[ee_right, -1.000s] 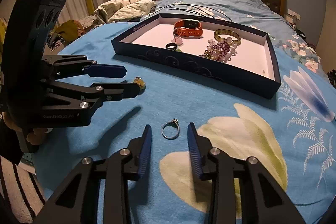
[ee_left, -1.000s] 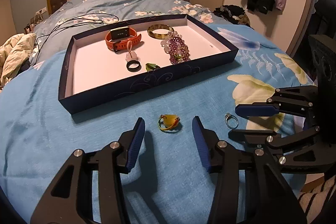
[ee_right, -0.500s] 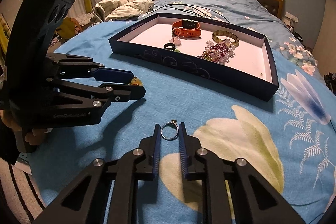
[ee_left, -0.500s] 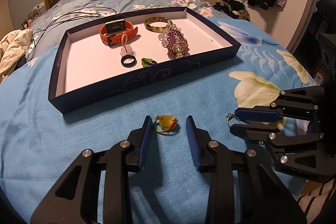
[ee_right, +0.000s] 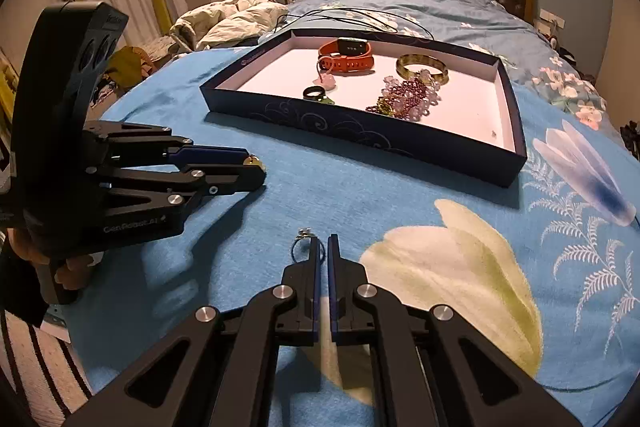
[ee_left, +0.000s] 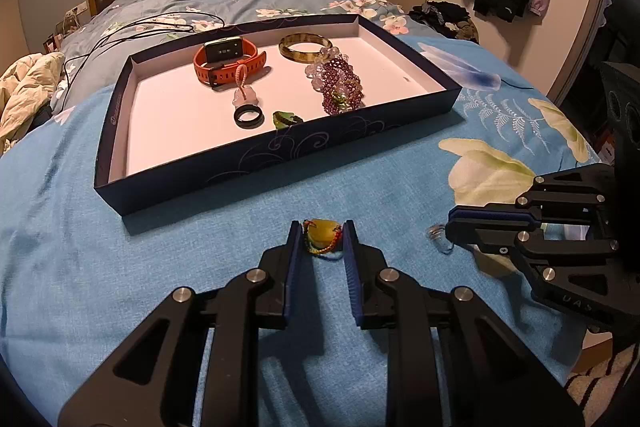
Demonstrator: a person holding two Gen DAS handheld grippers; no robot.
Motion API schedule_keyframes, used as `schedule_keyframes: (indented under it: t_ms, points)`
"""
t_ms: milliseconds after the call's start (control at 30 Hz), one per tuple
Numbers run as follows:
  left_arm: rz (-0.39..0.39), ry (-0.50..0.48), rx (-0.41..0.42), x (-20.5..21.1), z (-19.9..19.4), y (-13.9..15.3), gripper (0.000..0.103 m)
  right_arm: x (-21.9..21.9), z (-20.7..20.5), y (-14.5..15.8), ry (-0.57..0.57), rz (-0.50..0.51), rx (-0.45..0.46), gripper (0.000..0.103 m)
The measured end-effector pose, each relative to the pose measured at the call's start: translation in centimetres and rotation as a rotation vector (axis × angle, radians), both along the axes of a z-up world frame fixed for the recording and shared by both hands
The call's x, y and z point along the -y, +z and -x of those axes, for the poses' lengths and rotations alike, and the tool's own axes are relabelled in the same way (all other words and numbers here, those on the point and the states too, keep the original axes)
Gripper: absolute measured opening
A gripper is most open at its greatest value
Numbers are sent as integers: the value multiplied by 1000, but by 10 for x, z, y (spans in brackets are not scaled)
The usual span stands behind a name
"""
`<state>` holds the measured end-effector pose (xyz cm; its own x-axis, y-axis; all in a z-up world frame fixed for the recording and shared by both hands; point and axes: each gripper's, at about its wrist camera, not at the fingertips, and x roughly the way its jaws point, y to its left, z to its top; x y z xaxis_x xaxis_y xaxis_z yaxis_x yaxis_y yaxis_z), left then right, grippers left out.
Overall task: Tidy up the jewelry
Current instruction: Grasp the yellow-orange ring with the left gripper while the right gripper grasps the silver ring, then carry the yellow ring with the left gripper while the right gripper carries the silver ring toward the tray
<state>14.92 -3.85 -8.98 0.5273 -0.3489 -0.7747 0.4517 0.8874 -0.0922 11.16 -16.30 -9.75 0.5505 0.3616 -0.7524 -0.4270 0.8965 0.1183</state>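
While tray holds watch, bangle, beads — blue bedspread; left gripper pinches yellow charm, right gripper nips ring.

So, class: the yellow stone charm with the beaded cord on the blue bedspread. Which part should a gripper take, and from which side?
Grip the yellow stone charm across its rounded stone body, coming in low from the near side along the bedspread. The stone is the firm part; the beaded cord is thin and slack. The left gripper already brackets it this way.

one tray, one watch, two grippers, three rings
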Motion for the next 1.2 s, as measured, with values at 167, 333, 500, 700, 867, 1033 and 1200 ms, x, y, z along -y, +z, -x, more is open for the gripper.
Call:
schedule_keyframes:
  t_ms: [167, 333, 500, 700, 867, 1033, 1200]
  points:
    - [9, 0, -7, -1, -1, 0, 21, 0, -1, 0, 2, -10, -10, 17]
    - [8, 0, -7, -1, -1, 0, 21, -6, -1, 2, 28, -15, -9, 25]
    - [8, 1, -6, -1, -1, 0, 21, -16, -1, 0, 42, 44, -3, 18]
    - [0, 1, 3, -1, 0, 0, 20, -14, -4, 0, 39, 37, -4, 16]
    - [9, 4, 4, -2, 0, 0, 19, -8, -5, 3, 21, 5, 5, 16]
    - [-4, 5, 16, 0, 4, 3, 19, -3, -5, 6, 8, -19, 13, 16]
    - [2, 2, 29, 1, 8, 7, 19, 0, -7, 9, -4, -31, 24, 16]
